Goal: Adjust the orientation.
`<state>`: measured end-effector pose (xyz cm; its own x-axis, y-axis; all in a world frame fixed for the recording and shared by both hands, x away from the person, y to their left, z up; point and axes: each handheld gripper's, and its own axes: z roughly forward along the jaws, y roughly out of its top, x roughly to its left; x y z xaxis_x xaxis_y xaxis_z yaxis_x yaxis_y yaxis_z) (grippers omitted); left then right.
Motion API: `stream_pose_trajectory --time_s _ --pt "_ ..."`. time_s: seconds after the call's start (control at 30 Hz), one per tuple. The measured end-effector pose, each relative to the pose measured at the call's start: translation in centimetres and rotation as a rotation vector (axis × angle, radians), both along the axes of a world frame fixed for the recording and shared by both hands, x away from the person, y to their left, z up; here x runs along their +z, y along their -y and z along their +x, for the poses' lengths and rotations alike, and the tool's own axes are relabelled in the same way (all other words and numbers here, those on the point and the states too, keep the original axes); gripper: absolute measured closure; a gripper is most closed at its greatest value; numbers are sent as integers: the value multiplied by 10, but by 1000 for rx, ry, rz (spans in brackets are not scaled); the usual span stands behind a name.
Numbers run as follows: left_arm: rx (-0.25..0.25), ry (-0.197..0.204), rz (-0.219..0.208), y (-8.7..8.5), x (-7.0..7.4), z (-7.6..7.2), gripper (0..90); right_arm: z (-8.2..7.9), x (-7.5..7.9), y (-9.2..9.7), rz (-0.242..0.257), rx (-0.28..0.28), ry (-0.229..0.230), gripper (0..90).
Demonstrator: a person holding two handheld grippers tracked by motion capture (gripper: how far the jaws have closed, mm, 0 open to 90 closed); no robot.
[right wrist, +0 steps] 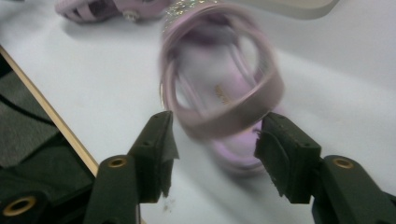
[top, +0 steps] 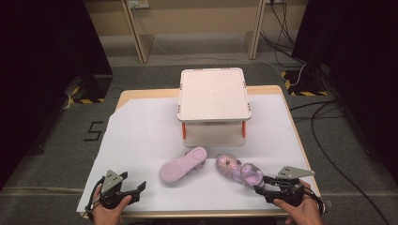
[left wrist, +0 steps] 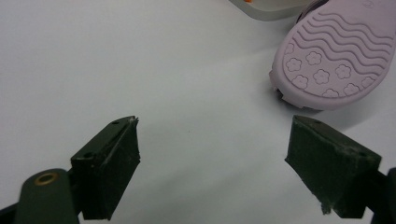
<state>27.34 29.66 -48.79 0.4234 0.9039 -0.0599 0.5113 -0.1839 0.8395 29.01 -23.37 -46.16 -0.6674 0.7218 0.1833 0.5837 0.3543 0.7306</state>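
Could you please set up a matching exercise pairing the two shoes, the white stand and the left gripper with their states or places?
Things:
1. overturned shoe
2. upright shoe
3. white stand
4. left gripper

States or places:
A. at the far middle of the table, on orange legs
B. jaws open over bare white sheet
C. lying with its patterned sole showing
D. heel end between the right gripper's open jaws

Pairs: 1-C, 2-D, 3-A, 4-B
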Motion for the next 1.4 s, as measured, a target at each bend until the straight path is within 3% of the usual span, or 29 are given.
stream_pose_trajectory --time_s 0.03,0.1,0.17,0.23,0.43,0.53,0.67,0.73,0.8,1.07,1.17,1.4 --pt "0 1 1 0 0 0 164 1 -3 0 10 18 -5 499" --pt "2 1 1 0 0 0 163 2 -7 -4 15 38 -34 418" --pt "6 0 -3 0 0 0 164 -3 -2 -9 -6 31 -13 388" --pt "5 -4 3 -1 0 0 164 -8 4 -14 -13 59 4 387" --pt "9 1 0 -1 0 0 164 -25 15 -16 -8 117 -10 380" --pt "8 -4 4 -1 0 0 163 -27 20 -11 7 103 44 373" --pt "5 0 -2 0 0 0 164 -18 22 -8 18 106 169 404" --pt "7 -1 0 0 0 0 163 -12 21 -9 6 116 222 453" --pt "7 -3 0 -1 0 0 163 -7 20 -13 -39 120 277 458" --pt "1 -9 -7 0 0 3 163 8 13 -32 -179 216 375 457" --pt "1 -14 -5 2 0 3 163 14 11 -37 -205 246 413 462" --pt "-6 -27 -2 4 -2 6 163 30 5 -49 -269 315 444 473"
